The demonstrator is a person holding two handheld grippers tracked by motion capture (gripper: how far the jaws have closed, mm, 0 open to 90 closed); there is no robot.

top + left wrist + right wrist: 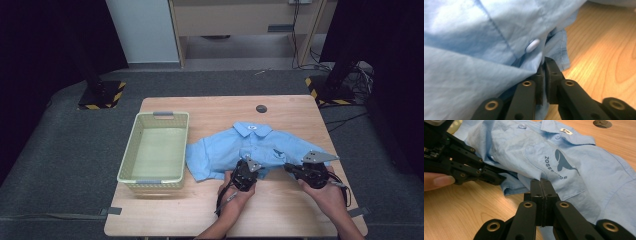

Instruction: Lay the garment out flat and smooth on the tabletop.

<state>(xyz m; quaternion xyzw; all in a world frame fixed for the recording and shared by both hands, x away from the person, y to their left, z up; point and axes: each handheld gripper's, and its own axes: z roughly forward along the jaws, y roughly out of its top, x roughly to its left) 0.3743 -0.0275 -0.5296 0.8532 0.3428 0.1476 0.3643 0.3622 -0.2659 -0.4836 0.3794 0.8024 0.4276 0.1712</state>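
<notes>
Wooden table (280, 210) on grey carpet, dark stands and a cabinet behind it. Landmark: the blue shirt (225, 145), lying face up mid-table, collar on the far side, hem edge toward the person.

Left gripper (248, 165) sits at the shirt's near hem around the button placket; in the left gripper view its jaws are closed on a fold of fabric just below a white button (532, 45). Right gripper (289, 167) is at the same hem, just right of the left one; in the right gripper view its jaws are pressed together on the cloth edge below the chest pocket with the whale logo (564, 163). Both pinch the shirt.

Step in hand looks like lifting or folding the near hem. To do it well: keep both pinches through all layers, raise both ends evenly so the hem stays straight, avoid dragging the collar, and keep the grippers apart enough to hold the cloth taut, not bunched. The left bite looks shallow, so slip is a risk.

Container: pale yellow-green basket (129, 155) left of the shirt, its side near the shirt's sleeve. Nothing visible inside.
</notes>
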